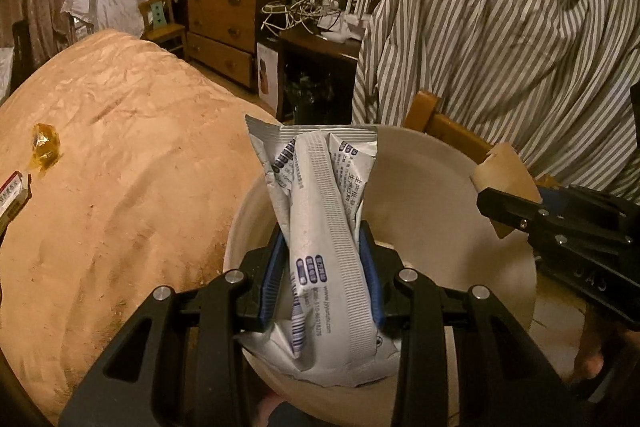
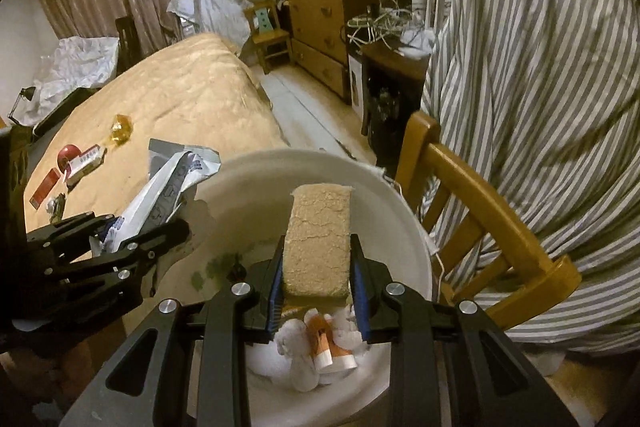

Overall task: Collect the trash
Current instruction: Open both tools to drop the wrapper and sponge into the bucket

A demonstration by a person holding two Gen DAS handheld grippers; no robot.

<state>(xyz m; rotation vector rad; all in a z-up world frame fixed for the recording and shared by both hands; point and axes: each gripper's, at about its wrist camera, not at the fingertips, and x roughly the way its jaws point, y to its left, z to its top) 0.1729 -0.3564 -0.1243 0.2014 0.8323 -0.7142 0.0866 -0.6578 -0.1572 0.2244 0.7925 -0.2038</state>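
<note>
Both hand-held grippers clamped over bin (image 2: 416, 227), left (image 1: 322, 267) on wrapper (image 1: 320, 227), right (image 2: 316, 267) on brown block (image 2: 318, 239); early release risks rim misses.

- Right gripper (image 2: 316, 269) clamps a tan sponge block (image 2: 319, 241) over the white bin (image 2: 404, 227).
- Left gripper (image 2: 132, 227), at nine o'clock, grips a silver wrapper (image 2: 168, 187).

wrapper (image 1: 324, 251) silver, blue print | bucket (image 2: 404, 227) white | shirt (image 2: 540, 87) grey-white striped
</note>
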